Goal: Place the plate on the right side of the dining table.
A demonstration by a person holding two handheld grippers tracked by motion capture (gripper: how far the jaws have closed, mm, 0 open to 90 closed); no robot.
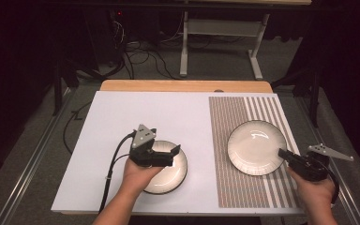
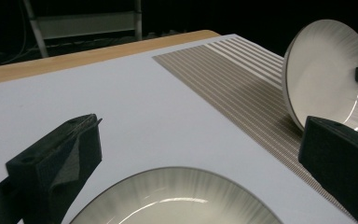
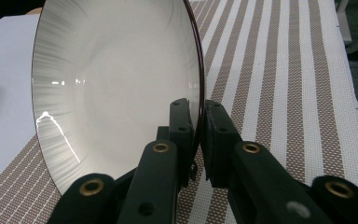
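Your right gripper (image 1: 283,153) is clenched on the rim of the right plate (image 1: 257,147); in the right gripper view both jaws pinch the dark edge of that plate (image 3: 116,88), one on each face. The plate sits over the striped placemat (image 1: 229,187) at the table's right side. In the left gripper view it (image 2: 328,70) looks tipped up on edge, its lower rim near the mat (image 2: 242,88).

Your left gripper (image 1: 174,151) is released, jaws spread wide above the left plate (image 1: 176,171), which lies flat on the white tabletop (image 1: 122,117). The left gripper view shows that plate's rim (image 2: 177,196) between the open jaws, neither touching it.
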